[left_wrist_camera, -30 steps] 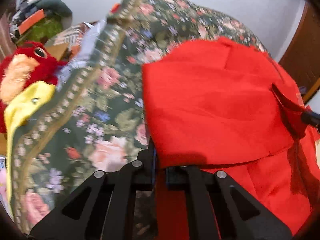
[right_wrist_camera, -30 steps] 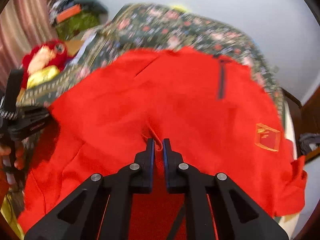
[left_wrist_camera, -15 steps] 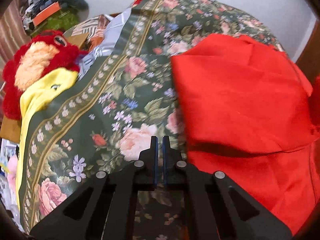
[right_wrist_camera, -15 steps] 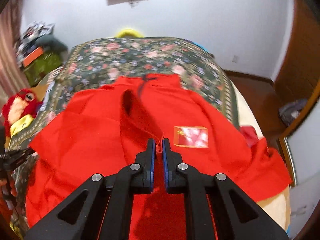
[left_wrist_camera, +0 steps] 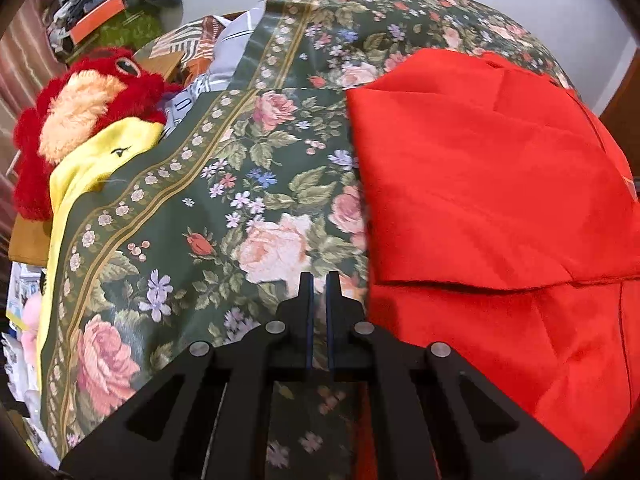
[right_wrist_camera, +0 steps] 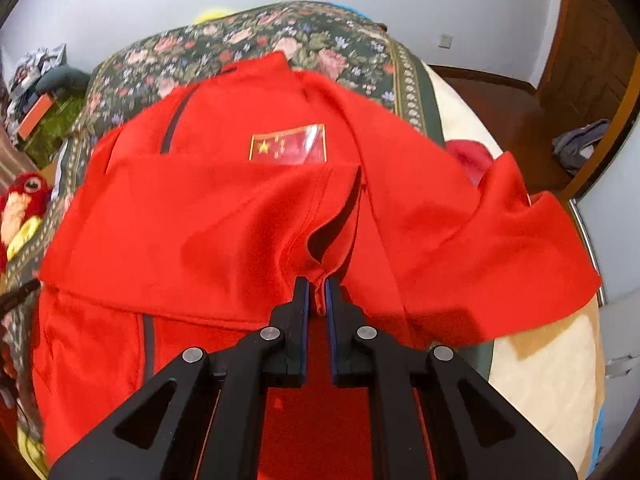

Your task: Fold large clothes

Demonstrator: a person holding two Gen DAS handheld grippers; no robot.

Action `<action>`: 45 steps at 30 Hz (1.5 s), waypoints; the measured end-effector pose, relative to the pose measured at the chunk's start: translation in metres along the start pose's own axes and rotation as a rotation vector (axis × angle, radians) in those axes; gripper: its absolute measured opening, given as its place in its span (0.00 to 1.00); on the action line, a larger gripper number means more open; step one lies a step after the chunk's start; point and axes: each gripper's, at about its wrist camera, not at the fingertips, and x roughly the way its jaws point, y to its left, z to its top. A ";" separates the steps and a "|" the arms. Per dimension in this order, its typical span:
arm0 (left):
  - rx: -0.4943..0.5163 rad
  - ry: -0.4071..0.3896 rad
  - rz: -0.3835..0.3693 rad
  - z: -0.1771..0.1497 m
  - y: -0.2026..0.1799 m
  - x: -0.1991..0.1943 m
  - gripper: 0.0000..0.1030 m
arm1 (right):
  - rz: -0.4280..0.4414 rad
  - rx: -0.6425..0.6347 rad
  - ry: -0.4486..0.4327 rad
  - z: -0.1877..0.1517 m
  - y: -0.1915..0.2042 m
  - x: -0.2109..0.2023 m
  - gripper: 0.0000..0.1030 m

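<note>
A large red jacket with a flag patch and a dark zip lies on the floral bedspread. In the left wrist view the jacket shows a folded-over panel on the right. My right gripper is shut on a pinch of the jacket's red cloth and holds a fold raised over the body. My left gripper is shut and empty, over bare bedspread just left of the jacket's edge.
A red plush parrot and a yellow cloth lie at the bed's left edge. Cluttered items stand beyond. A cream blanket, wooden floor and a grey garment are on the right.
My left gripper let go of the jacket's edge and drew back left over the bedspread. My right gripper carried its pinch of cloth across, so the flag patch now faces up.
</note>
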 end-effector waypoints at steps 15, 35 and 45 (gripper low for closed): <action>0.165 -0.170 0.031 0.004 -0.089 -0.107 0.86 | 0.007 -0.047 -0.091 -0.007 -0.030 -0.081 0.59; 0.198 -0.201 -0.147 0.024 -0.195 -0.104 0.91 | -0.046 0.425 -0.072 -0.016 -0.215 -0.056 0.65; 0.190 -0.117 -0.169 0.022 -0.200 -0.061 0.91 | 0.126 0.786 -0.006 -0.033 -0.276 0.011 0.65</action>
